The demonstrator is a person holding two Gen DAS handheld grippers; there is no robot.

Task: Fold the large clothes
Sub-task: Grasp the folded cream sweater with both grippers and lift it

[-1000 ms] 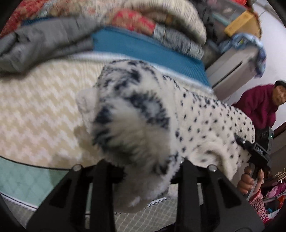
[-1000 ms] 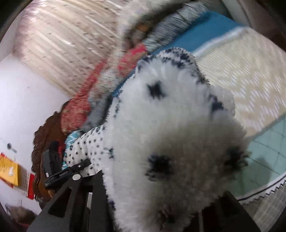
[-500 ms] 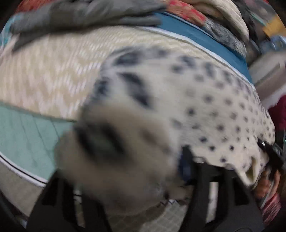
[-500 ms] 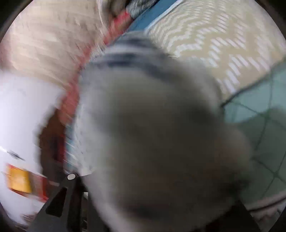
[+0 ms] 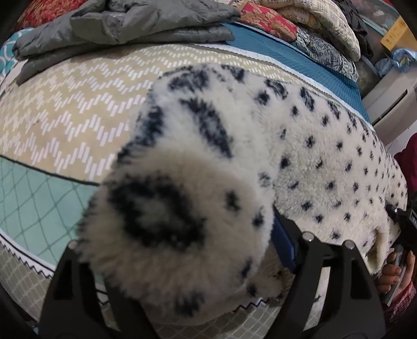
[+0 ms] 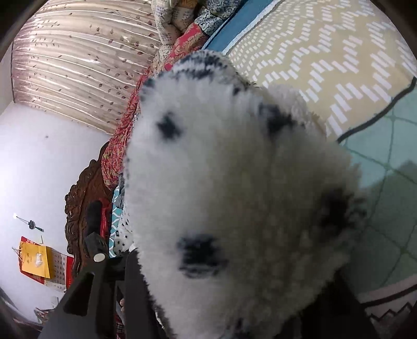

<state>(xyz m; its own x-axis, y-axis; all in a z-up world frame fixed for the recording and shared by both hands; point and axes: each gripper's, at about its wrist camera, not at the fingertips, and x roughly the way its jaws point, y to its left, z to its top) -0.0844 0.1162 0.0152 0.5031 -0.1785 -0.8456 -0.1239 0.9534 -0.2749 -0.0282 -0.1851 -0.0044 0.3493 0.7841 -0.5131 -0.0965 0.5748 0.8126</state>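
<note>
Closest to each lens is the fleece garment (image 5: 299,146), a thick white pile with dark spots, bunched up so far that it hides most of both tools. The left gripper (image 5: 182,281) is clenched on 1 bunched end of it, the pile bulging out over both black fingers. The right gripper (image 6: 234,300) grasps the other end in the same way; only its left finger shows, the rest buried in fleece. In the left wrist view that right gripper appears at the garment's far edge, with the person's bare fingers wrapped on its handle.

The 2 holds at opposite ends look chosen to stretch the garment flat between them, a sensible start for a fold, since such bulky pile would slump if held at 1 point. The span between the grips seems to lie on or just above the bed cover (image 5: 78,109), a beige zigzag pattern with a teal panel nearer than the garment; contact cannot be confirmed.

Beyond the garment lies a grey padded jacket (image 5: 125,23), folded on the cover, and behind that a stack of patterned quilts (image 5: 299,26).
</note>
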